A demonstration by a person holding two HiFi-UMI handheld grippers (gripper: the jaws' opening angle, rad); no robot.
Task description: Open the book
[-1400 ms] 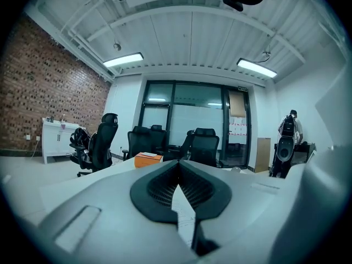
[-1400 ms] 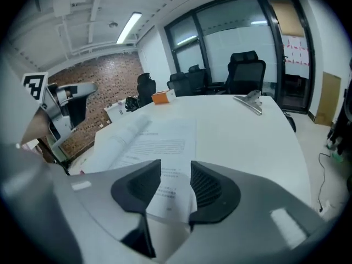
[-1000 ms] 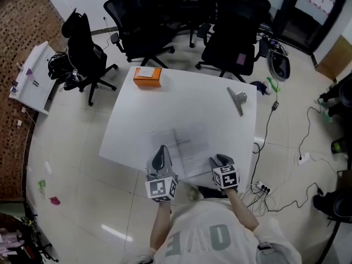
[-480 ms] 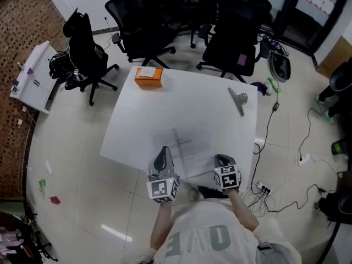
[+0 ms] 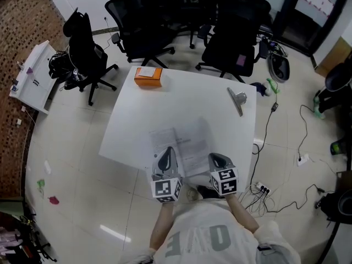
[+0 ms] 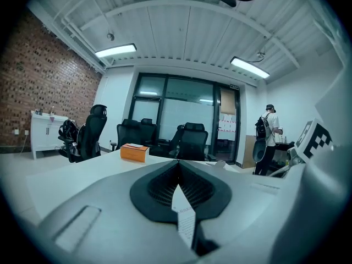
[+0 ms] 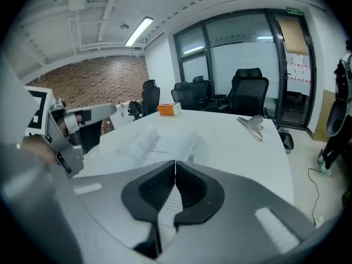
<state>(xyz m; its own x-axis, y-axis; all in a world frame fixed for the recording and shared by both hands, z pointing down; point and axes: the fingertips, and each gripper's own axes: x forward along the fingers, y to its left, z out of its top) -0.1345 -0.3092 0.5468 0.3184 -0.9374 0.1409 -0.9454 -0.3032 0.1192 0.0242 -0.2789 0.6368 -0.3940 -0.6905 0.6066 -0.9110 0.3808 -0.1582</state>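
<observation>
A pale tiled floor (image 5: 71, 147) with a brick wall (image 5: 22, 15) at the left holds a square white table (image 5: 209, 92), and black office chairs (image 5: 143, 21) crowd its far side. The book (image 5: 187, 139), a thin white thing with printed pages, lies spread at the table's near edge, straight in front of the person. Its fold runs from the near edge toward the far side, leaning a little left as it goes, so the two leaves spread left and right of it. The left gripper (image 5: 166, 159) sits at the book's near left corner, jaws pressed together on a strip of printed page. The right gripper (image 5: 212, 161) is at the near right corner; its jaws have just been closing and now pinch a page edge between them. Well apart from the book, an orange box (image 5: 147, 76) rests near the far left corner and a metal clip (image 5: 237, 99) near the far right.
</observation>
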